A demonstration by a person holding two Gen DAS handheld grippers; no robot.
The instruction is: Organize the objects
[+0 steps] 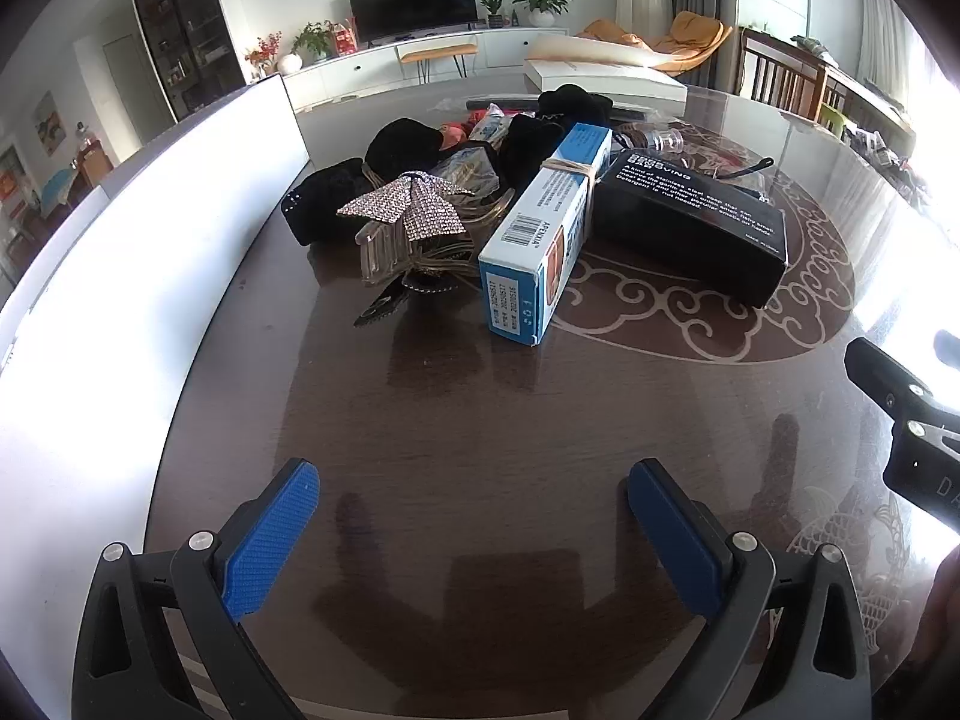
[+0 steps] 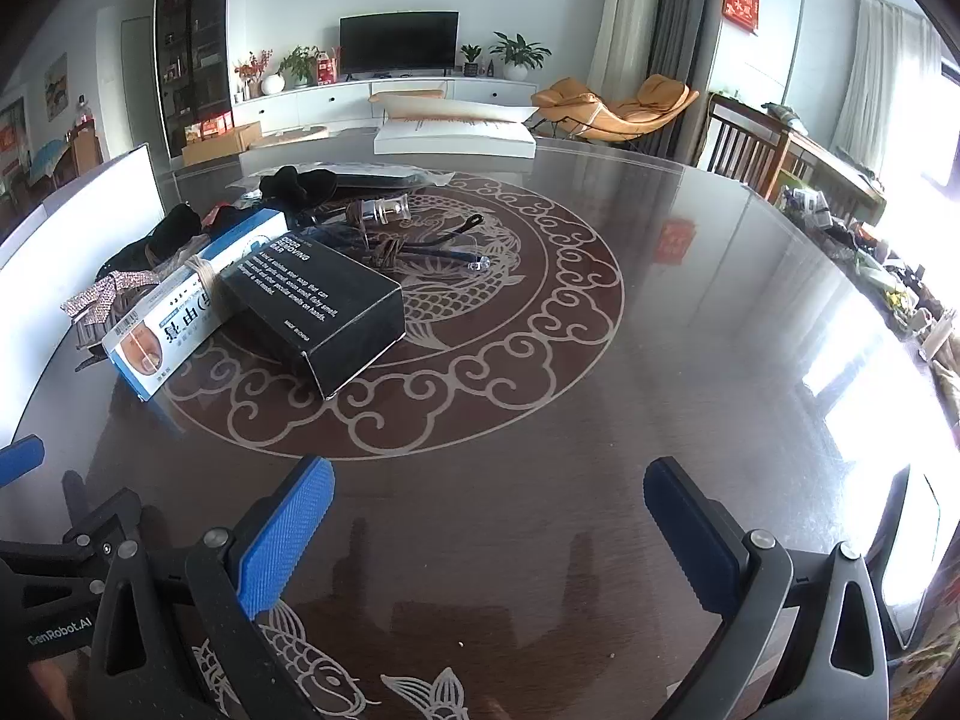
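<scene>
Both tools, left tool (image 1: 474,516) and right tool (image 2: 489,516), gape wide, empty; long blue-and-white carton (image 1: 543,234) lies ahead on dark glossy bench (image 1: 480,420), end-on to left tool, probably nearer it.

Blue-and-white box (image 1: 543,228): I see a long carton lying on its side, barcode end toward me, a rubber band round its middle; at 12 o'clock from the left camera.
Black box (image 1: 690,222): flat, white print on top, touching the blue-and-white box at its 3 o'clock side.
Rhinestone bow clip (image 1: 414,210): sparkly bow on a clear claw clip, just at 9 o'clock of the carton.
Black pouches (image 1: 408,141): soft dark bundles heaped at 11 o'clock, behind the clip.
Glasses (image 2: 438,252): dark-framed, lying at 12 o'clock beyond the black box.
</scene>
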